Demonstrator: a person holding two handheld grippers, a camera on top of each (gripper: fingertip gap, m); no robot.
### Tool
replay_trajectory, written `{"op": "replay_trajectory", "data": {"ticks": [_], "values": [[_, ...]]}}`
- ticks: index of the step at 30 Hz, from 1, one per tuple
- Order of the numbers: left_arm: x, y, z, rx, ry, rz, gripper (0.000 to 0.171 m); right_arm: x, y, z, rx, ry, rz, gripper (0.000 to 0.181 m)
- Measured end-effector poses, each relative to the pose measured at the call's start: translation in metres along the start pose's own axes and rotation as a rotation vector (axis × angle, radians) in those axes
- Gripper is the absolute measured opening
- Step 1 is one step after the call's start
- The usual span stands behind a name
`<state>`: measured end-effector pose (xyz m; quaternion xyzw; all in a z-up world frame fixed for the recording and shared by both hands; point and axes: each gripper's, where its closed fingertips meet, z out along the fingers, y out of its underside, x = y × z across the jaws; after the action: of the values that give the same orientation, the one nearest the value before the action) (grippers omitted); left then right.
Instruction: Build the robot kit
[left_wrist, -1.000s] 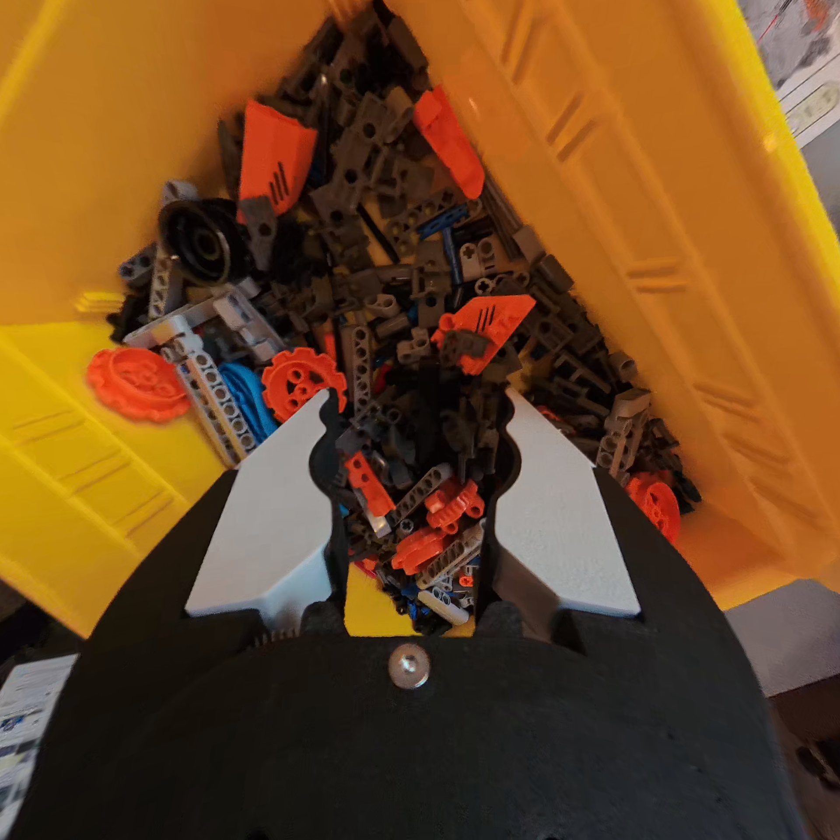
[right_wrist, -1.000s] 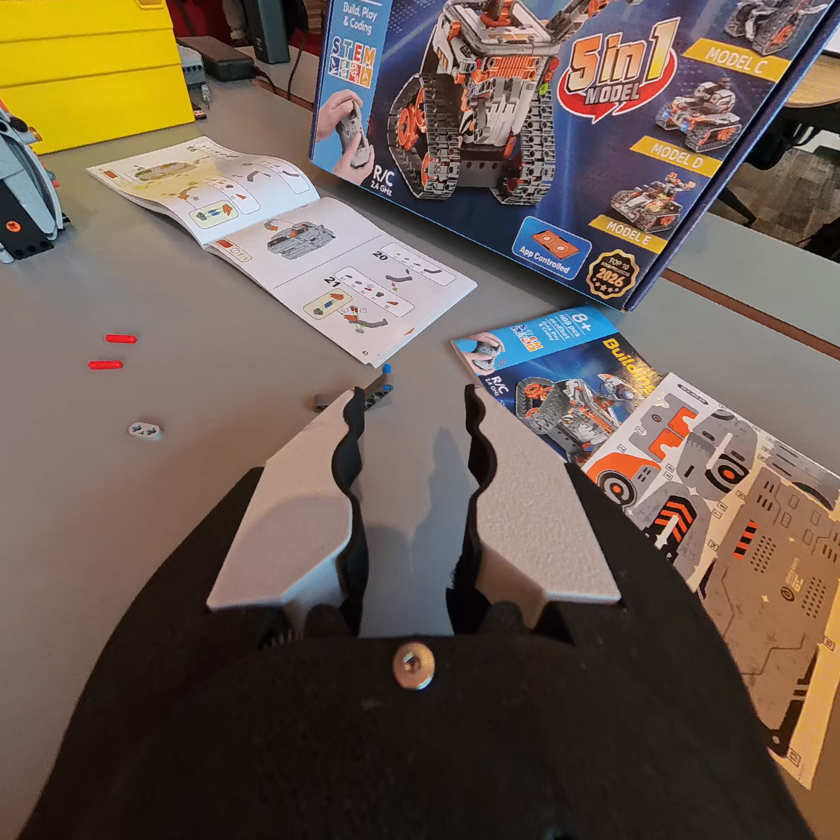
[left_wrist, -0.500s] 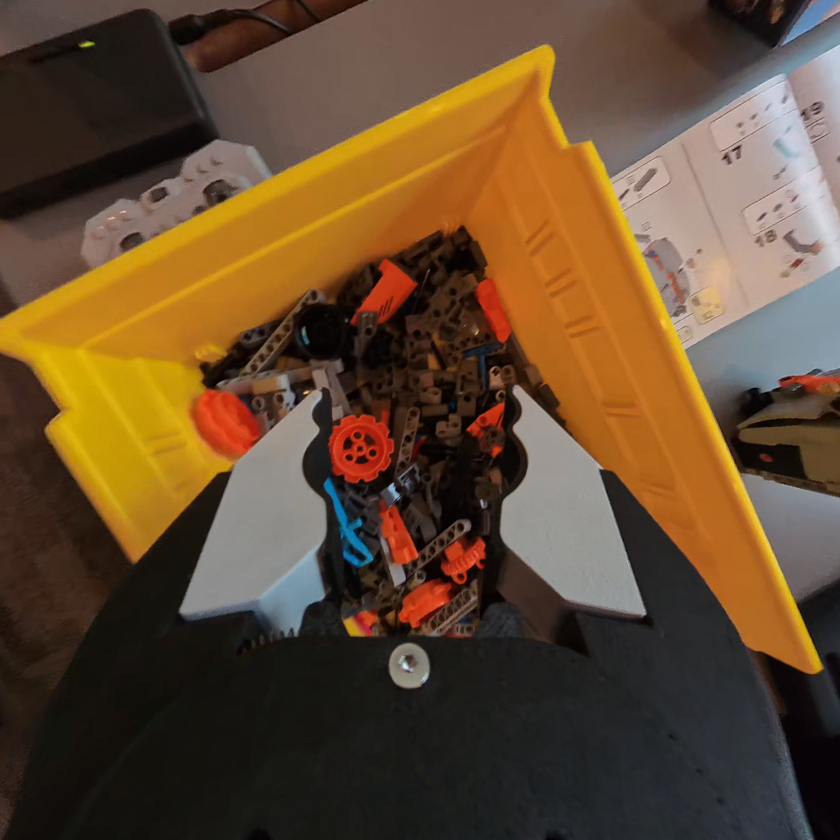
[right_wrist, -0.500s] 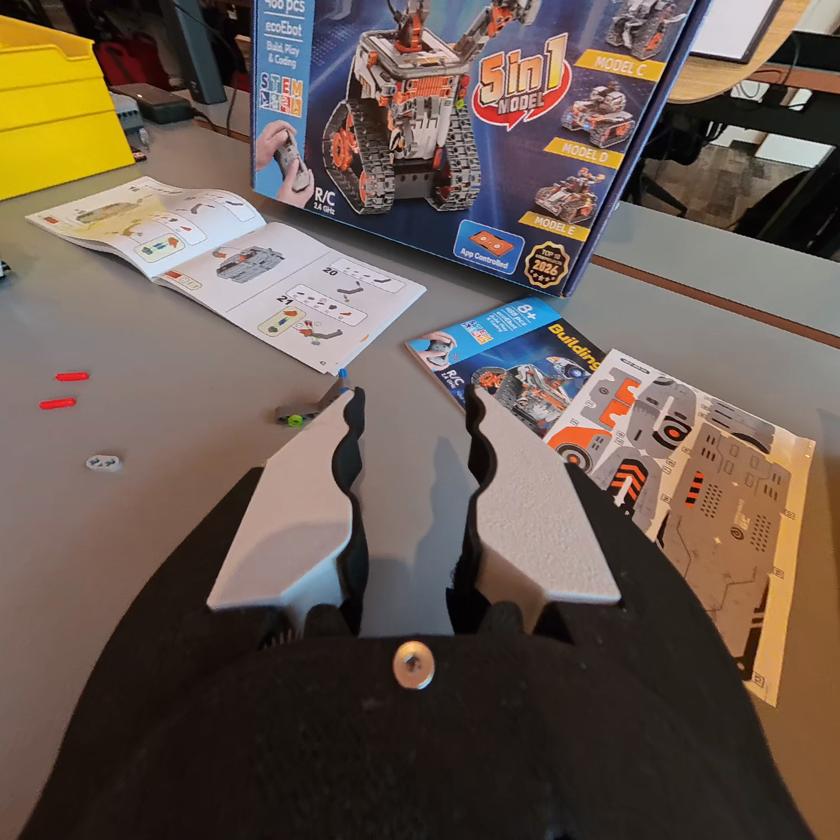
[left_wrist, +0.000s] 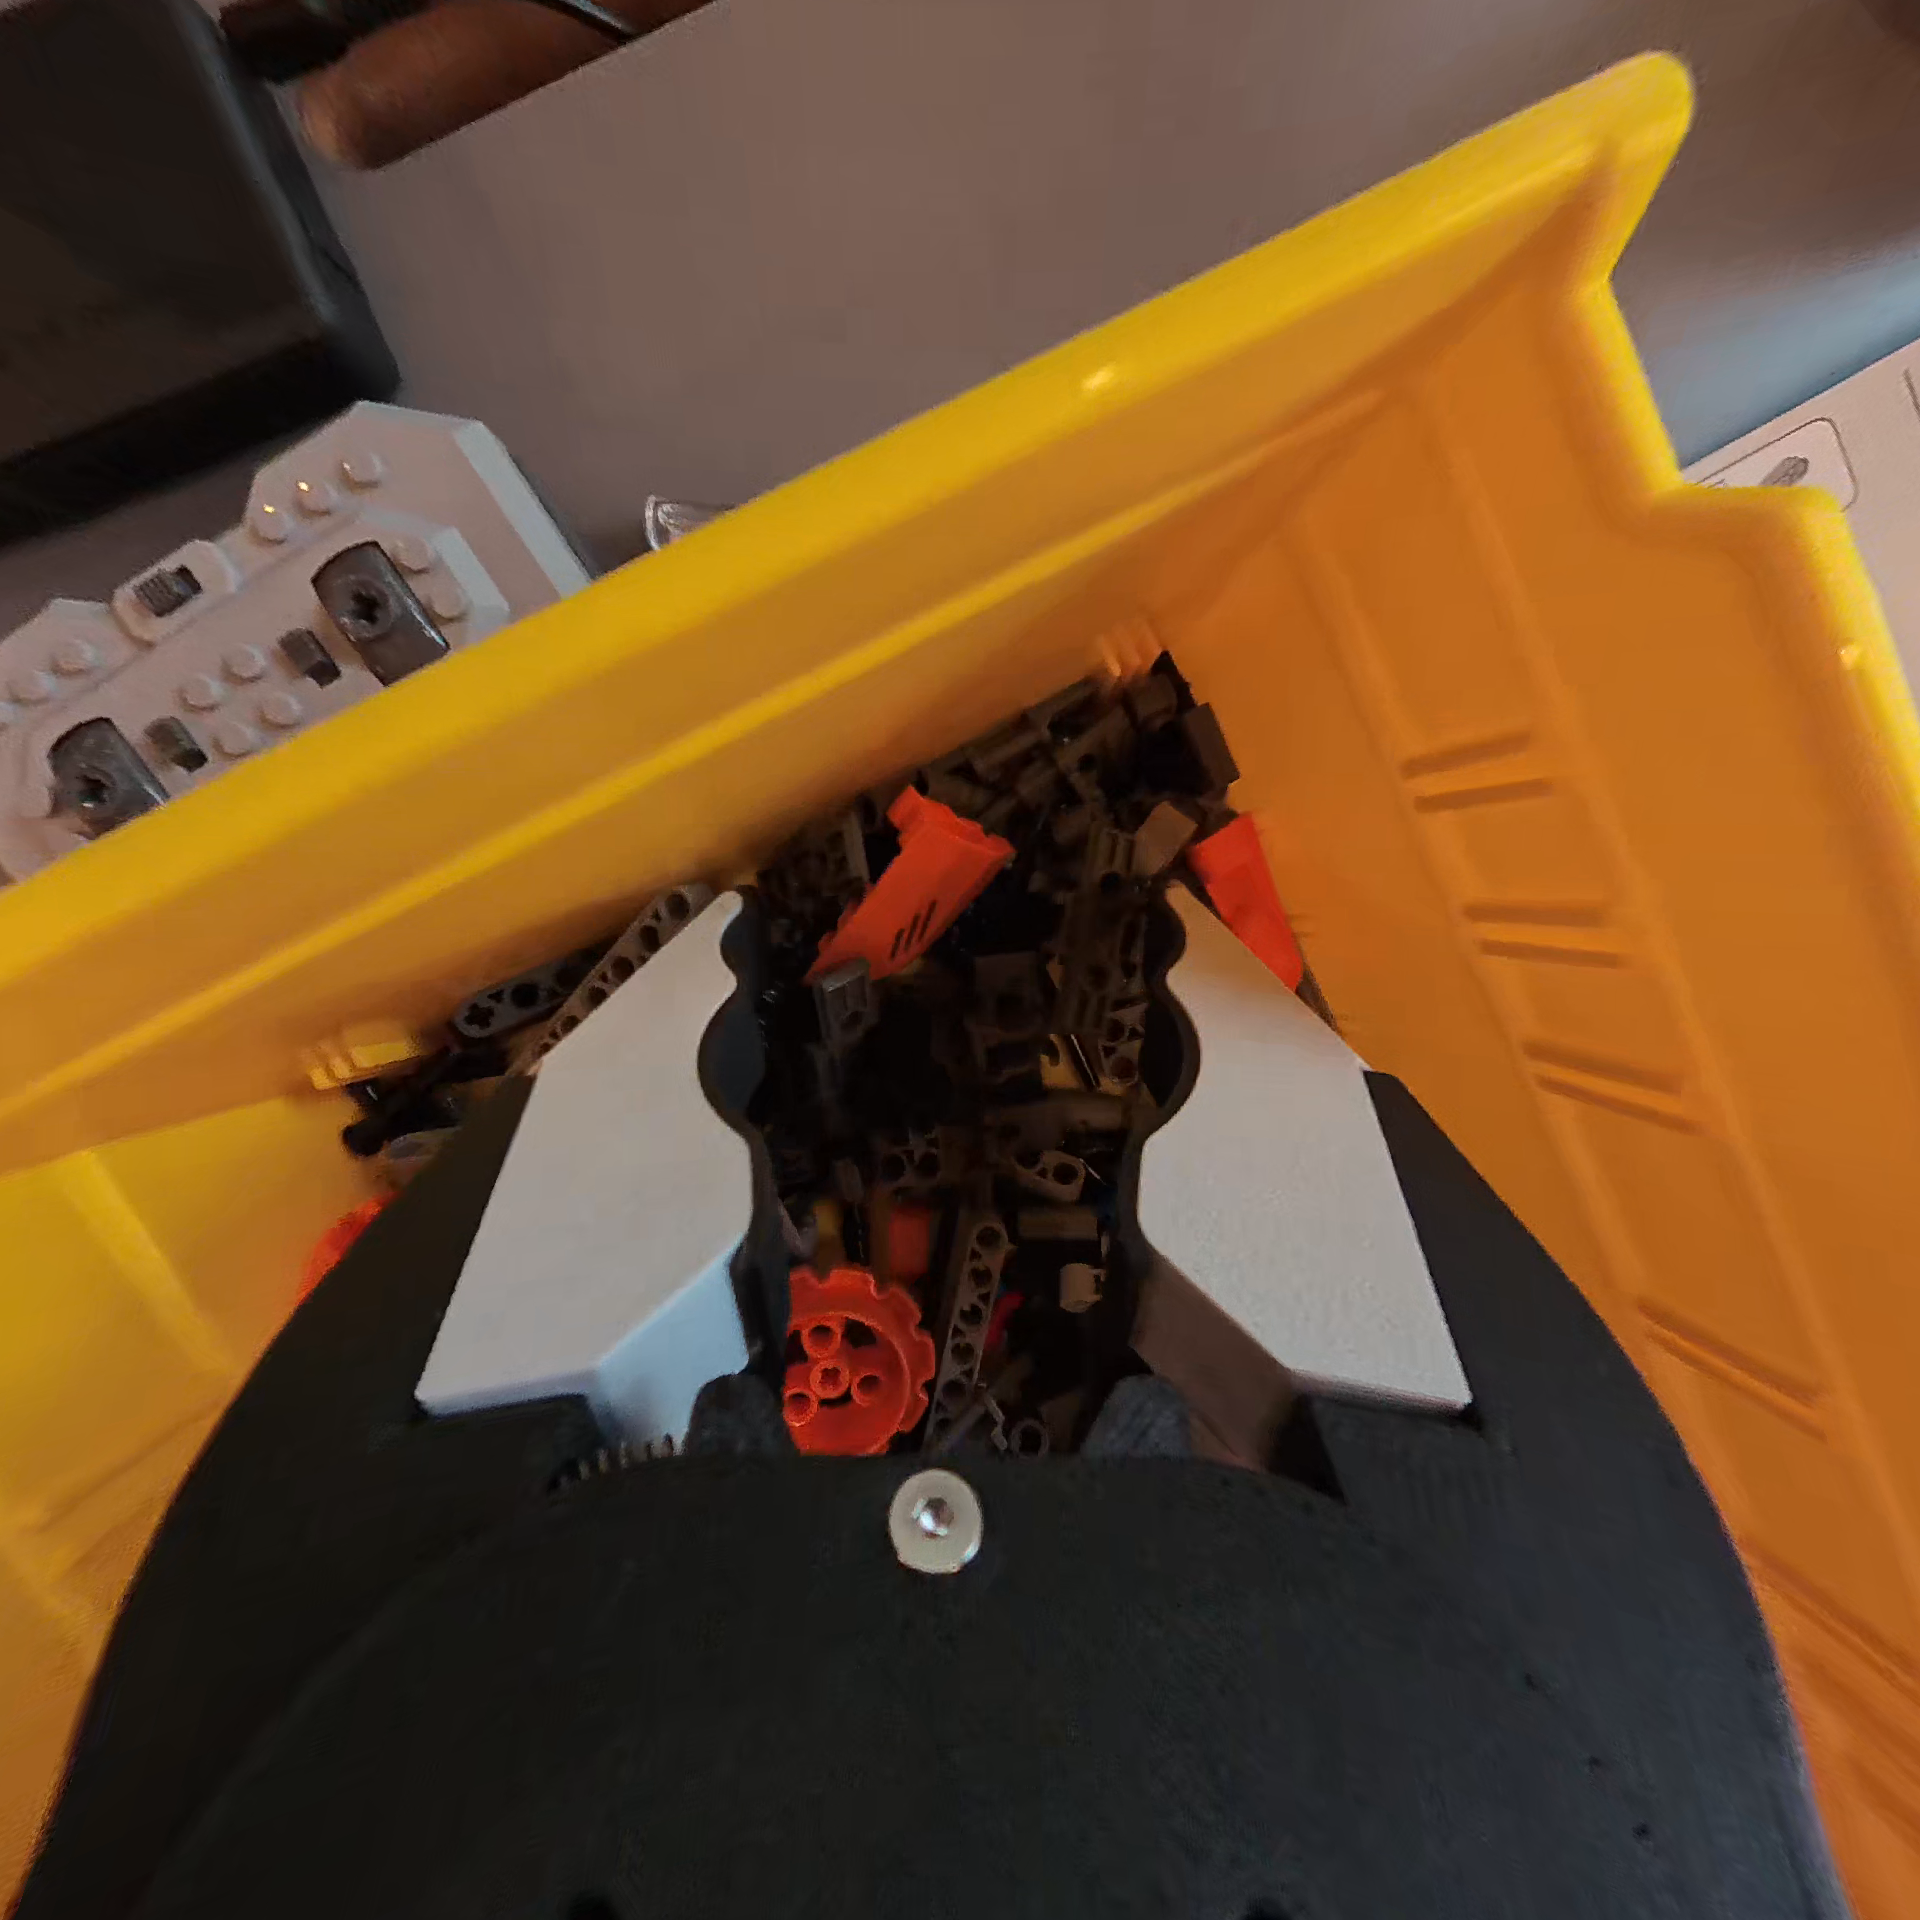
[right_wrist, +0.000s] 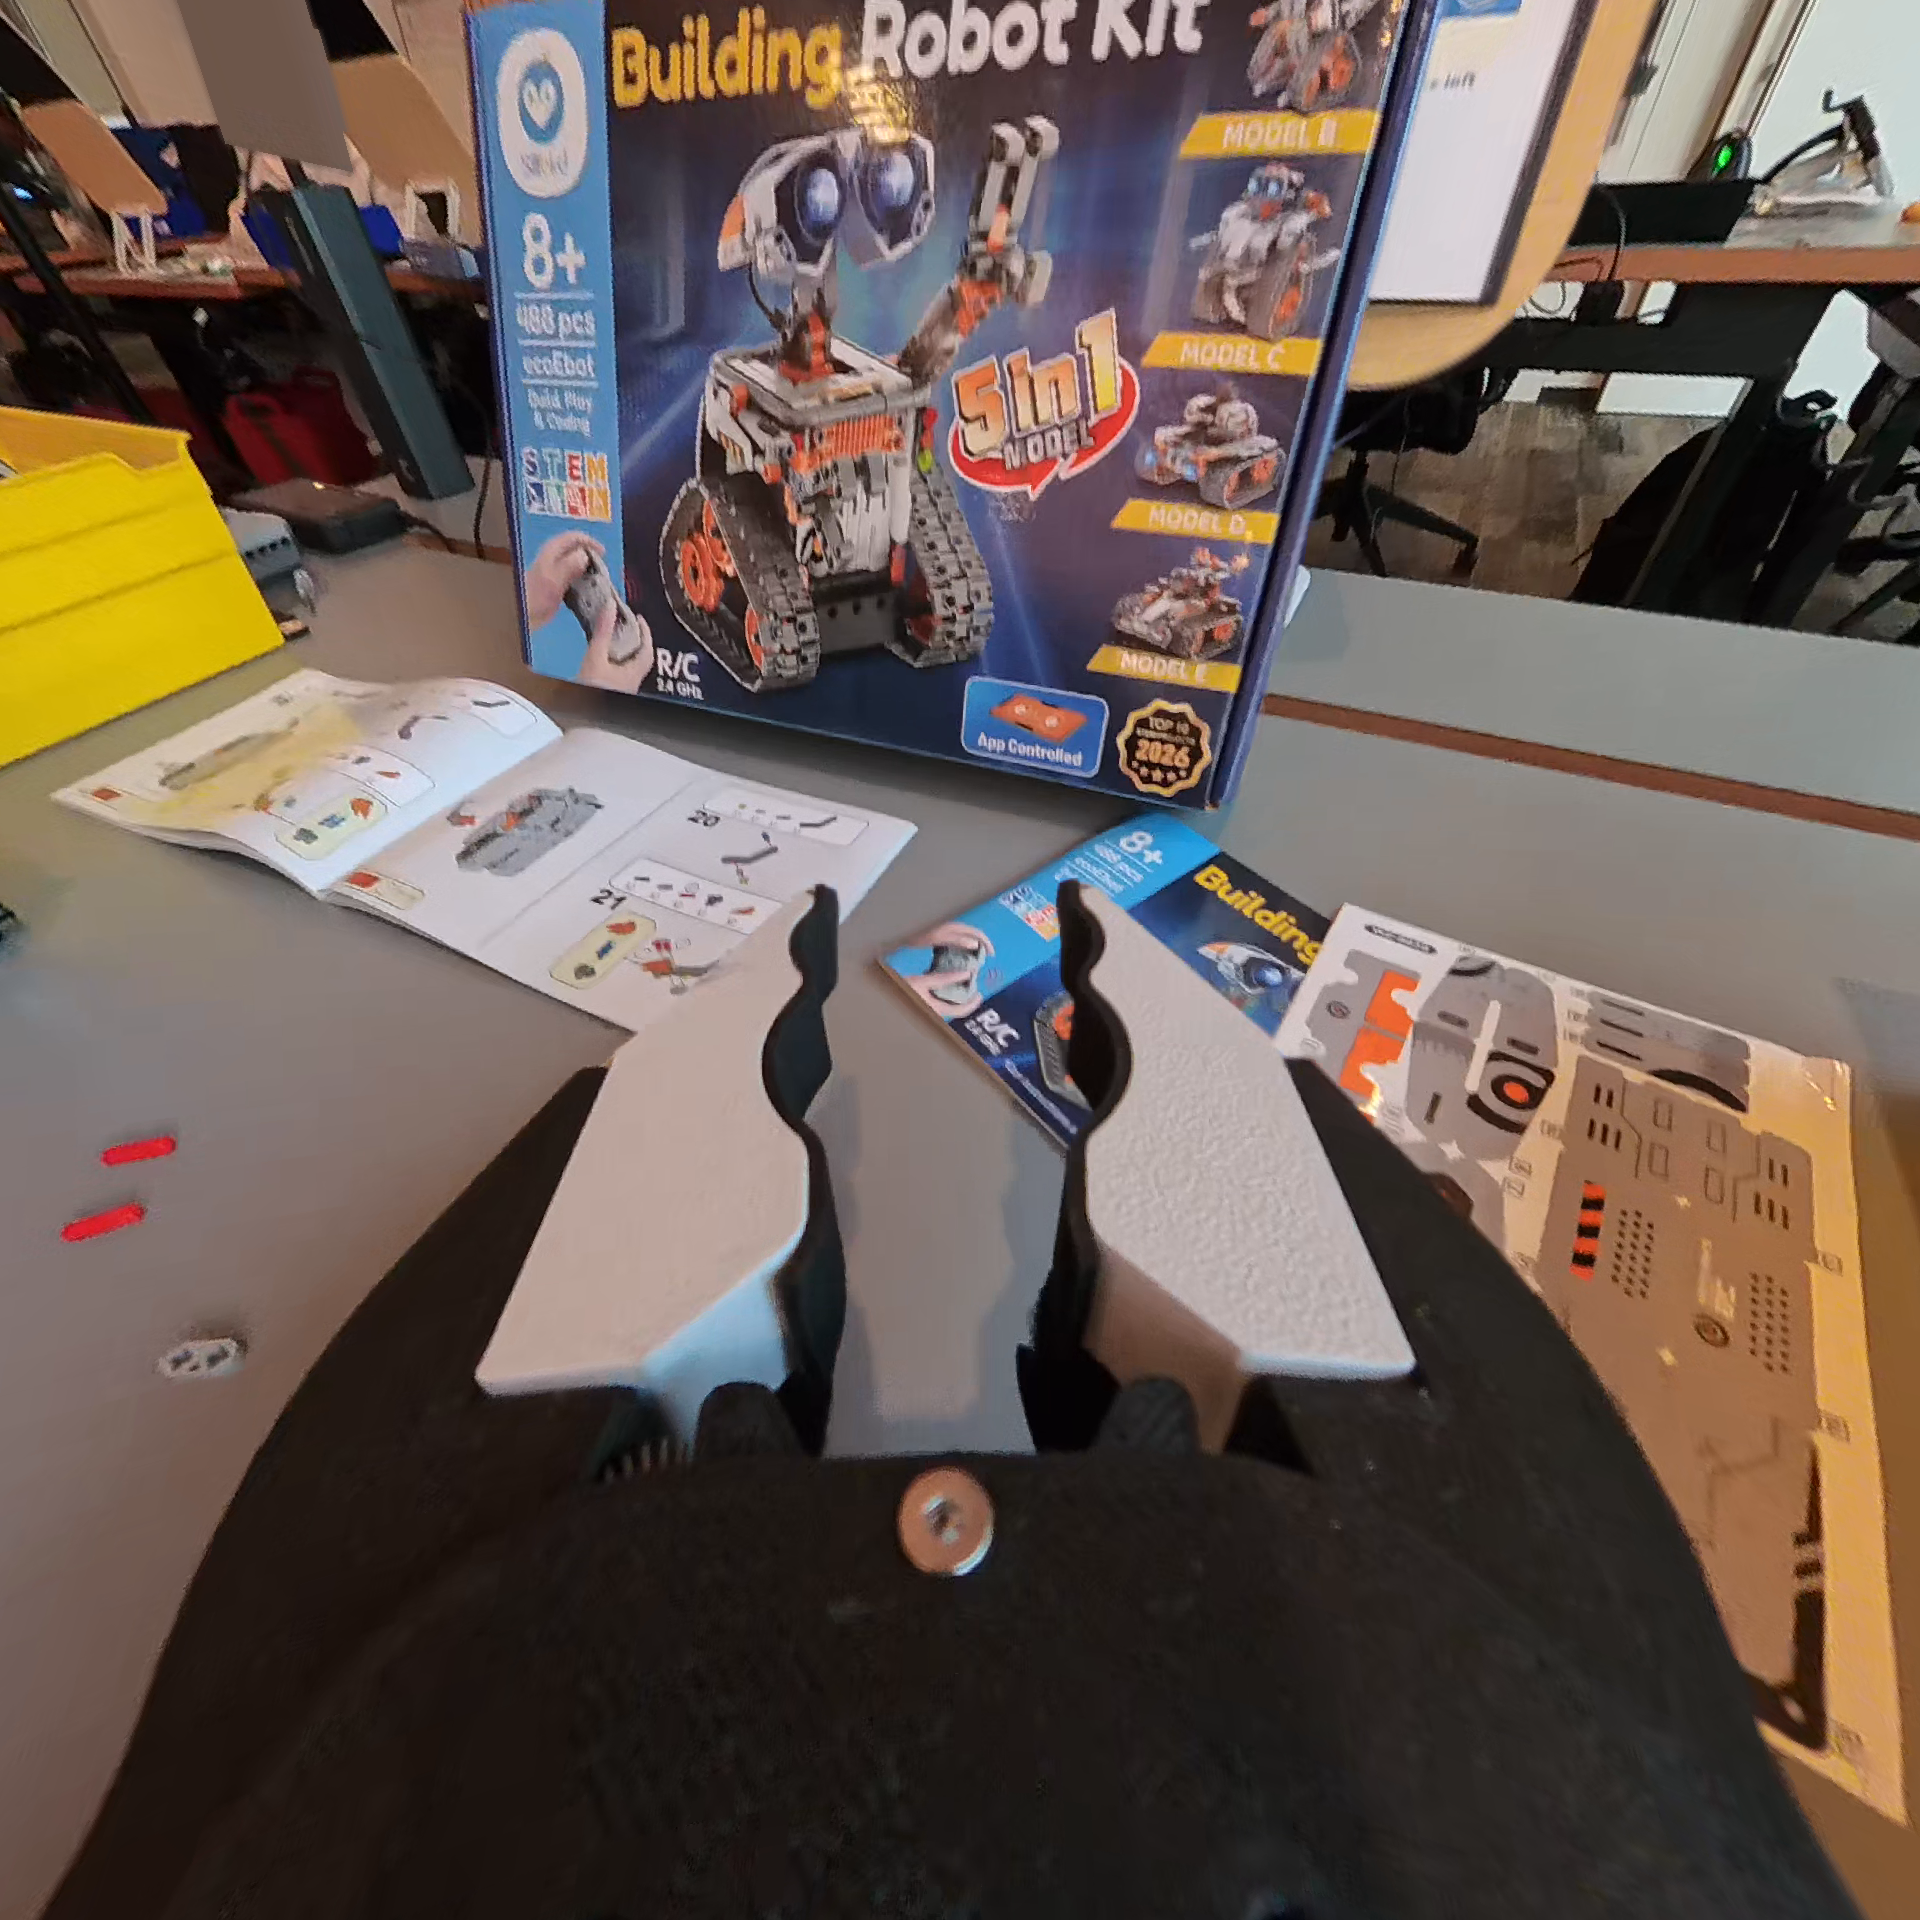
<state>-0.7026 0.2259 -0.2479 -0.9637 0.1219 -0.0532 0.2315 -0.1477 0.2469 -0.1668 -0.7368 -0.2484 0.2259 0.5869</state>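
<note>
Yellow bin (left_wrist: 1558, 935) fills most of the left wrist view, its rim running from lower left to upper right, and it holds a loose heap of small grey, black and orange building pieces (left_wrist: 1018, 1039) at frame centre. Our left gripper (left_wrist: 951, 935) hangs over that heap with jaws spread wide and nothing between them; we can't tell whether the tips touch the pieces. An orange gear (left_wrist: 852, 1361) shows low between the fingers, an orange panel piece (left_wrist: 914, 883) just above centre.

Our right gripper (right_wrist: 940, 909) is parted to a moderate gap, empty, above the grey table (right_wrist: 312, 1039) at frame centre.

Risks as we judge them:
- Pieces are tangled and tiny, so a wide jaw could trap several at once or lose one on a slippery edge.
- The bin's right wall sits close beside the right finger, so a sideways shift could knock the bin.
- Left view is motion-blurred, so depth over the heap is unclear.

Around:
- White controller-like block (left_wrist: 239, 644) and a dark box (left_wrist: 156, 260), upper left, beyond the bin.
- Right view: upright kit box (right_wrist: 935, 416) at top centre, open instruction booklet (right_wrist: 468, 831) at left, blue booklet (right_wrist: 1143, 935) and sticker sheet (right_wrist: 1610, 1247) at right.
- Two red pins (right_wrist: 120, 1184) and a small grey piece (right_wrist: 203, 1356) lie loose at the left edge.
</note>
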Motion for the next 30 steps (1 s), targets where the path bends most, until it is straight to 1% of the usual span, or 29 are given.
{"op": "replay_trajectory", "data": {"ticks": [3,5,6,7,8,9,11,13,15,19,20,21,22,23,26,30], "values": [[0.000,0.002,0.000,-0.007,0.005,-0.001,0.067,-0.010,0.004,0.005,-0.022,-0.031,-0.027,0.043],[-0.001,0.009,-0.004,-0.039,0.007,0.006,0.044,-0.010,0.012,0.004,-0.053,-0.028,-0.055,0.042],[0.000,0.012,-0.011,-0.058,0.012,0.000,0.017,-0.010,0.015,0.003,-0.061,-0.028,-0.062,0.042],[-0.004,0.013,-0.019,-0.056,-0.007,-0.020,0.006,-0.010,0.015,0.001,-0.061,-0.027,-0.066,0.043],[-0.008,0.011,-0.028,-0.038,-0.031,-0.040,0.005,-0.010,0.014,0.000,-0.055,-0.027,-0.068,0.042],[-0.011,0.010,-0.036,-0.023,-0.037,-0.054,0.005,-0.009,0.013,-0.002,-0.047,-0.025,-0.067,0.042],[-0.010,0.013,-0.049,-0.020,-0.007,-0.075,0.005,-0.008,0.011,-0.005,-0.040,-0.025,-0.065,0.042],[-0.011,0.017,-0.056,-0.020,0.013,-0.096,0.005,-0.007,0.011,-0.006,-0.039,-0.026,-0.062,0.042],[-0.015,0.019,-0.058,-0.015,0.023,-0.119,0.005,-0.008,0.010,-0.006,-0.041,-0.032,-0.065,0.042],[-0.014,0.032,-0.054,-0.075,0.083,-0.160,0.006,-0.008,0.011,-0.006,-0.050,-0.029,-0.078,0.043],[-0.013,0.036,-0.055,-0.094,0.097,-0.177,0.025,-0.007,0.012,-0.006,-0.054,-0.025,-0.083,0.043],[-0.012,0.039,-0.056,-0.110,0.107,-0.200,0.048,-0.006,0.011,-0.007,-0.054,-0.016,-0.090,0.043],[-0.012,0.039,-0.059,-0.108,0.107,-0.216,0.057,-0.004,0.011,-0.009,-0.051,-0.007,-0.093,0.043],[-0.014,0.036,-0.064,-0.088,0.097,-0.219,0.060,-0.003,0.010,-0.011,-0.044,-0.001,-0.091,0.043],[-0.015,0.022,-0.083,0.003,0.052,-0.179,0.053,0.002,0.004,-0.016,-0.015,0.016,-0.074,0.043],[-0.018,-0.001,-0.114,0.148,-0.060,-0.107,0.052,0.010,-0.001,-0.022,0.001,0.063,-0.080,0.043]]}}
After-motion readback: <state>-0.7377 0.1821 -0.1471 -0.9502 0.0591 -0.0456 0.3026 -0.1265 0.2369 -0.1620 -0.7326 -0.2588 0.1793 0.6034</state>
